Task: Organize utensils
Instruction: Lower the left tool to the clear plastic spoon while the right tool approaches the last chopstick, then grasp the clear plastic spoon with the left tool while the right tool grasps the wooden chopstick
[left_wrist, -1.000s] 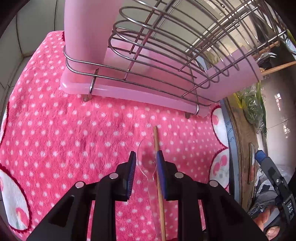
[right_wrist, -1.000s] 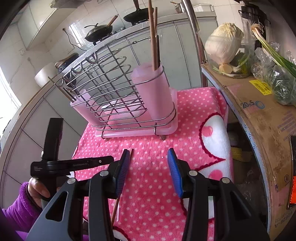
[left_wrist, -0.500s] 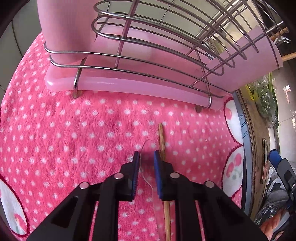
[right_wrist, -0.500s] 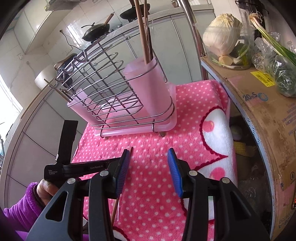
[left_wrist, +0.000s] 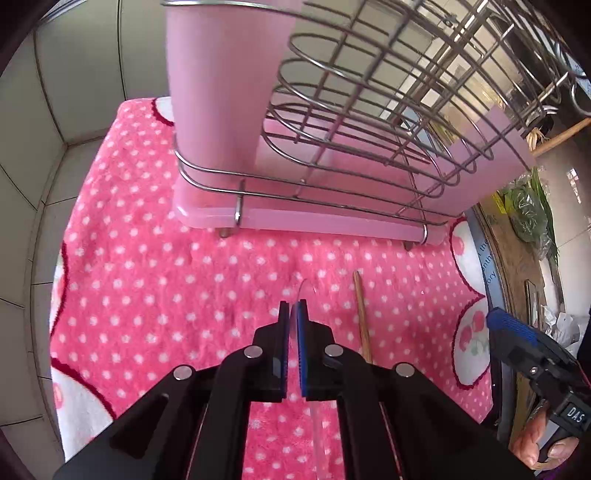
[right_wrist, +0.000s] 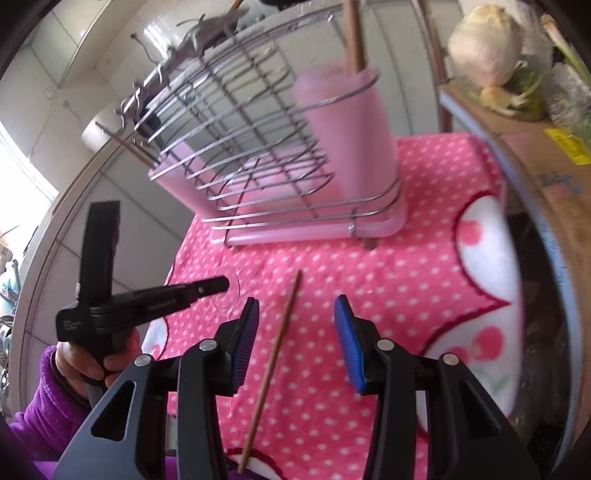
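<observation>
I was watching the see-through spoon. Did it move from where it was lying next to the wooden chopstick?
Yes. The clear spoon is pinched in the left gripper, turned on edge and shifted left, away from the chopstick, which lies on the pink towel.

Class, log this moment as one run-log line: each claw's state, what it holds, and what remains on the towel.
left claw: shut on clear plastic spoon | right claw: open, over thin wooden chopstick | chopstick: lying on pink polka-dot towel

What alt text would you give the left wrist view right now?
The left gripper, jaws shut on a clear plastic spoon, above a pink polka-dot towel. A wooden chopstick lies just right; a wire utensil rack with pink cups stands behind.
</observation>
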